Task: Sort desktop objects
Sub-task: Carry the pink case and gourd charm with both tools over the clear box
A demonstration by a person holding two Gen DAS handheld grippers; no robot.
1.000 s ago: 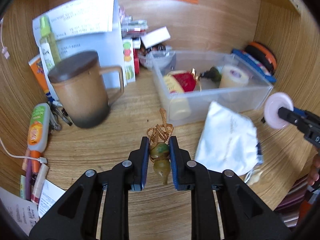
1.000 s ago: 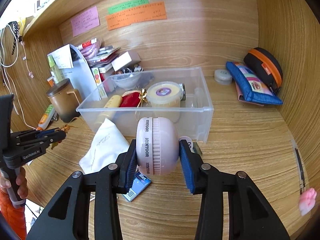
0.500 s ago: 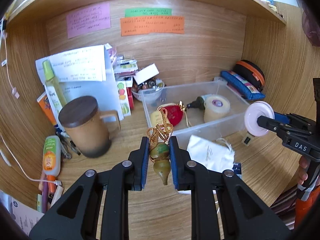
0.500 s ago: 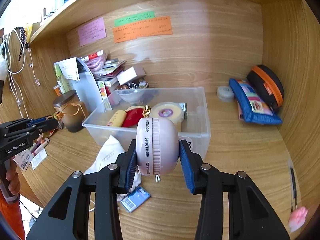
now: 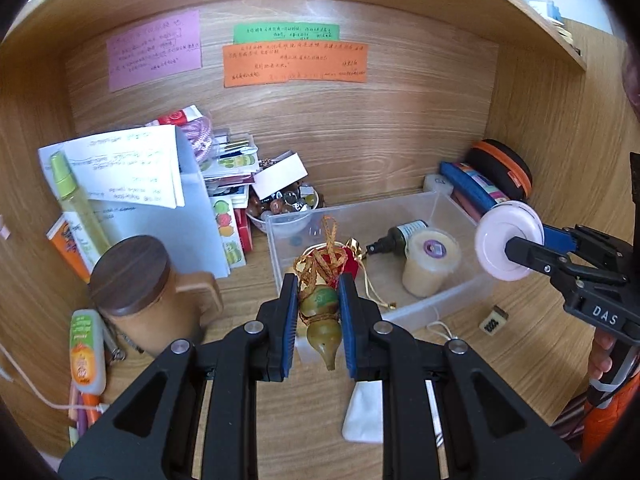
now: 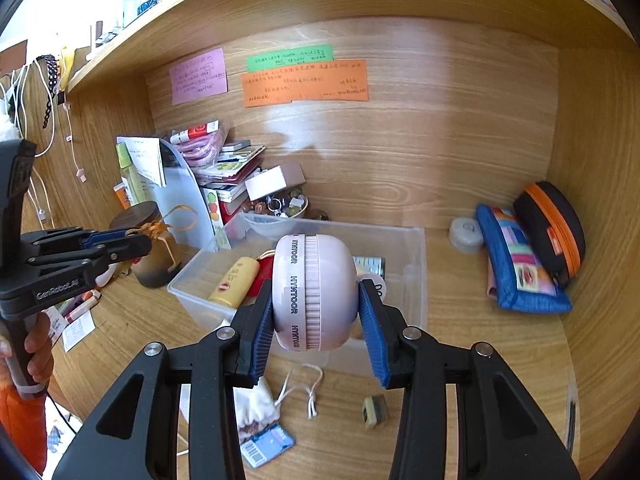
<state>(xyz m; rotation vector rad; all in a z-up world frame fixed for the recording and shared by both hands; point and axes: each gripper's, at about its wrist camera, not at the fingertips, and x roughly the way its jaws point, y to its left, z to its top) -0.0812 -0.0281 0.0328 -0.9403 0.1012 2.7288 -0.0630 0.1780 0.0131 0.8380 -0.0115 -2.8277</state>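
Note:
My left gripper (image 5: 319, 322) is shut on a small green-brown gourd charm (image 5: 323, 322) with an orange braided cord, held above the desk in front of the clear plastic bin (image 5: 440, 304). My right gripper (image 6: 316, 312) is shut on a round pink HYNTOOR case (image 6: 314, 298), held above the bin's near wall (image 6: 416, 280). In the left wrist view the pink case (image 5: 508, 241) hangs at the bin's right end. The bin holds a red pouch, a yellow tube (image 6: 236, 282), a dark bottle and a cream jar (image 5: 430, 262).
A brown lidded mug (image 5: 140, 292) stands left, with a paper folder (image 5: 160, 200), bottles and tubes beside it. A bowl of beads (image 5: 284, 206) sits behind the bin. Blue pouch (image 6: 516, 264) and black-orange case (image 6: 552, 228) lie right. A white drawstring bag (image 6: 256, 404), card and small block (image 6: 374, 410) lie in front.
Both grippers have risen and pulled back from the desk with their objects still held; the bin and the white bag now sit lower and farther off in view.

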